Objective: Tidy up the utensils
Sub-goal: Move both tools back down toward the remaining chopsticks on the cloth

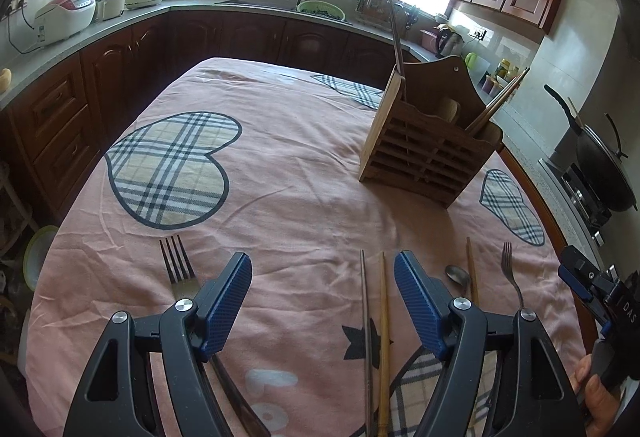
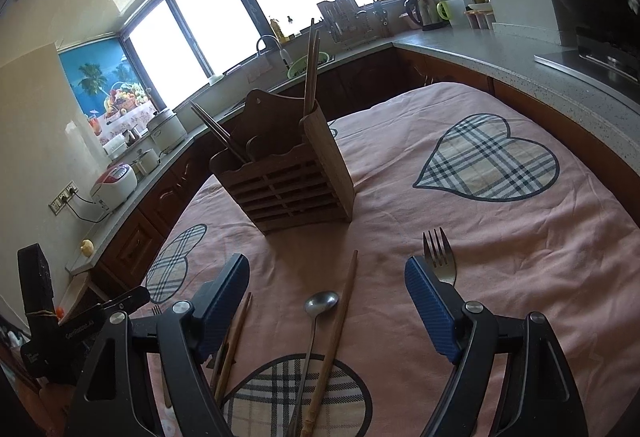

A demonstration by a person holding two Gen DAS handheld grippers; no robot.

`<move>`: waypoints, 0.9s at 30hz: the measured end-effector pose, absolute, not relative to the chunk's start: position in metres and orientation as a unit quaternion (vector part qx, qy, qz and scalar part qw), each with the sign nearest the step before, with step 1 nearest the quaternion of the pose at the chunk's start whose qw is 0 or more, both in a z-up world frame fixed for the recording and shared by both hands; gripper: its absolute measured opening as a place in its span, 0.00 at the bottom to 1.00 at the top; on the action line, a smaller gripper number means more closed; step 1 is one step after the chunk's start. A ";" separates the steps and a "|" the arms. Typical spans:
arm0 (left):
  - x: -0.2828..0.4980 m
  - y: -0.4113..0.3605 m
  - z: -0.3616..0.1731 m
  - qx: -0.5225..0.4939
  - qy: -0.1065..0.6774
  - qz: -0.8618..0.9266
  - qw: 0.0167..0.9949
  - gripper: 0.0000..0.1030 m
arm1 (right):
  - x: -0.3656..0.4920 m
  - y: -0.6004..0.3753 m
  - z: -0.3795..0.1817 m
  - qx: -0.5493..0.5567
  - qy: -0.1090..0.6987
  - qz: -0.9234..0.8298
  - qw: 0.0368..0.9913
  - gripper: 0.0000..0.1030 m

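Note:
A slatted wooden utensil holder (image 1: 432, 153) (image 2: 288, 181) stands on the pink tablecloth with chopsticks (image 1: 500, 101) (image 2: 310, 69) sticking out of it. My left gripper (image 1: 322, 257) is open and low over the near edge. A metal chopstick (image 1: 366, 317) and a wooden chopstick (image 1: 384, 317) lie between its fingers, and a large fork (image 1: 178, 269) runs under its left finger. My right gripper (image 2: 326, 259) is open too, above a spoon (image 2: 320, 303) and a brown chopstick (image 2: 344, 297). A small fork (image 2: 438, 257) lies by its right finger. Neither holds anything.
The table is covered by a pink cloth (image 1: 300, 197) with plaid hearts. Dark cabinets and a grey counter (image 2: 500, 49) wrap around it, carrying a rice cooker (image 1: 66, 17), a kettle (image 2: 422, 11) and a wok (image 1: 604, 165). The right gripper's body (image 1: 588, 281) shows at the left view's edge.

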State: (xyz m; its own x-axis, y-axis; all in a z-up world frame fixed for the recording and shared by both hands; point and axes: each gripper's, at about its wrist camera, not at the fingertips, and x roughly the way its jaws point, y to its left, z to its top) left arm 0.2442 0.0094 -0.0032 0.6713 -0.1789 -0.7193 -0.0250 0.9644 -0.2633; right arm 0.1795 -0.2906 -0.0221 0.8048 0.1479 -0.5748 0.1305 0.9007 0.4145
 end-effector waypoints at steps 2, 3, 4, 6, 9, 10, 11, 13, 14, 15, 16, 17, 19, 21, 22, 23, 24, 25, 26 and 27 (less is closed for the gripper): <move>0.245 0.007 -0.006 -0.121 0.410 -0.043 0.903 0.71 | 0.181 -0.289 -0.026 0.222 0.319 0.005 0.921 0.79; 0.247 0.005 -0.007 -0.118 0.413 -0.043 0.902 0.71 | 0.181 -0.289 -0.027 0.221 0.321 0.005 0.921 0.79; 0.250 0.004 -0.009 -0.115 0.416 -0.044 0.901 0.71 | 0.181 -0.289 -0.028 0.221 0.322 0.005 0.921 0.79; 0.255 0.001 -0.012 -0.110 0.423 -0.045 0.898 0.71 | 0.182 -0.288 -0.028 0.218 0.324 0.005 0.920 0.79; 0.262 -0.003 -0.018 -0.104 0.432 -0.048 0.894 0.71 | 0.185 -0.287 -0.029 0.214 0.329 0.005 0.920 0.79; 0.264 -0.004 -0.020 -0.102 0.435 -0.049 0.893 0.71 | 0.186 -0.287 -0.030 0.214 0.331 0.005 0.919 0.78; 0.266 -0.006 -0.022 -0.100 0.438 -0.050 0.892 0.71 | 0.187 -0.287 -0.031 0.213 0.332 0.005 0.919 0.77; 0.270 -0.008 -0.025 -0.097 0.443 -0.052 0.890 0.71 | 0.190 -0.287 -0.033 0.213 0.336 0.004 0.917 0.75; 0.272 -0.009 -0.027 -0.095 0.445 -0.053 0.889 0.70 | 0.192 -0.288 -0.034 0.212 0.339 0.004 0.917 0.74; 0.274 -0.010 -0.029 -0.093 0.447 -0.053 0.888 0.70 | 0.193 -0.288 -0.035 0.211 0.341 0.003 0.916 0.72; 0.276 -0.011 -0.030 -0.092 0.450 -0.054 0.887 0.70 | 0.195 -0.288 -0.036 0.210 0.343 0.003 0.916 0.71; 0.279 -0.012 -0.032 -0.091 0.453 -0.055 0.885 0.70 | 0.196 -0.288 -0.037 0.209 0.345 0.003 0.915 0.69; 0.283 -0.014 -0.036 -0.089 0.457 -0.056 0.883 0.70 | 0.199 -0.288 -0.039 0.208 0.350 0.003 0.913 0.68; 0.287 -0.017 -0.039 -0.085 0.461 -0.057 0.881 0.70 | 0.203 -0.287 -0.042 0.205 0.356 0.002 0.912 0.64; 0.290 -0.018 -0.041 -0.083 0.463 -0.057 0.881 0.70 | 0.205 -0.287 -0.044 0.204 0.359 0.002 0.911 0.63; 0.292 -0.019 -0.043 -0.082 0.465 -0.056 0.880 0.70 | 0.207 -0.286 -0.046 0.203 0.363 0.003 0.909 0.59; 0.294 -0.019 -0.044 -0.081 0.467 -0.056 0.879 0.70 | 0.209 -0.285 -0.048 0.203 0.367 0.006 0.908 0.56; 0.296 -0.019 -0.046 -0.081 0.469 -0.056 0.878 0.70 | 0.210 -0.284 -0.049 0.201 0.371 0.008 0.907 0.55; 0.298 -0.020 -0.048 -0.080 0.471 -0.056 0.877 0.69 | 0.212 -0.283 -0.051 0.198 0.374 0.008 0.906 0.55; 0.300 -0.021 -0.050 -0.078 0.473 -0.055 0.876 0.68 | 0.213 -0.282 -0.052 0.196 0.377 0.008 0.905 0.55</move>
